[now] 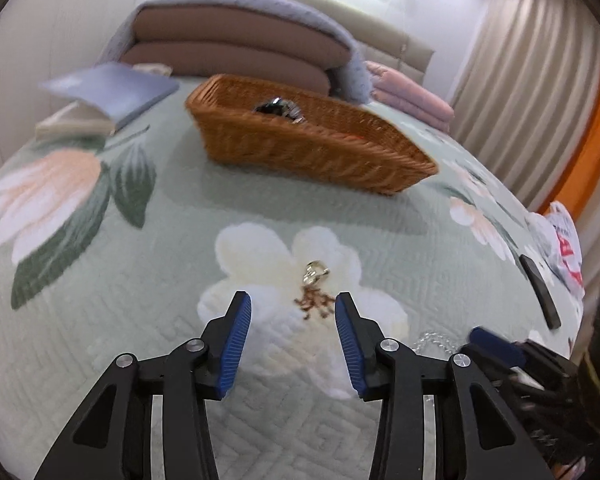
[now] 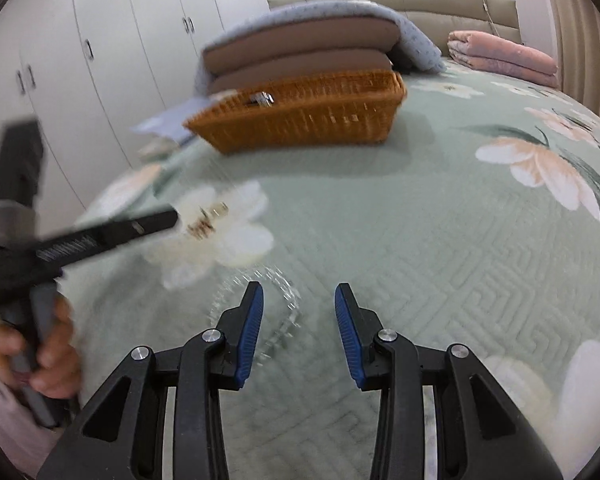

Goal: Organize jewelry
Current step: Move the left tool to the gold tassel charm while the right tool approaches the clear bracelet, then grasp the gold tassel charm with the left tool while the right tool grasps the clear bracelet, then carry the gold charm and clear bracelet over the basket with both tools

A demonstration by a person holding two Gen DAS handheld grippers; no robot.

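A small silver ring (image 1: 315, 271) lies on the floral bedspread just ahead of my open, empty left gripper (image 1: 293, 308). A silver chain necklace (image 2: 278, 280) lies looped on the bedspread at the left finger of my open, empty right gripper (image 2: 299, 300); part of it also shows in the left wrist view (image 1: 436, 340). A brown wicker basket (image 1: 320, 148) stands farther back, also in the right wrist view (image 2: 312, 120), with a dark shiny item (image 1: 278, 108) inside. The left gripper's body (image 2: 100, 236) shows blurred in the right wrist view.
Stacked brown cushions under a grey-blue blanket (image 1: 236, 40) sit behind the basket. A folded pink quilt (image 2: 504, 56) lies at the back right. A blue book (image 1: 112, 88) lies at the left. A black flat object (image 1: 540, 292) and a white bag (image 1: 564, 240) lie at the right.
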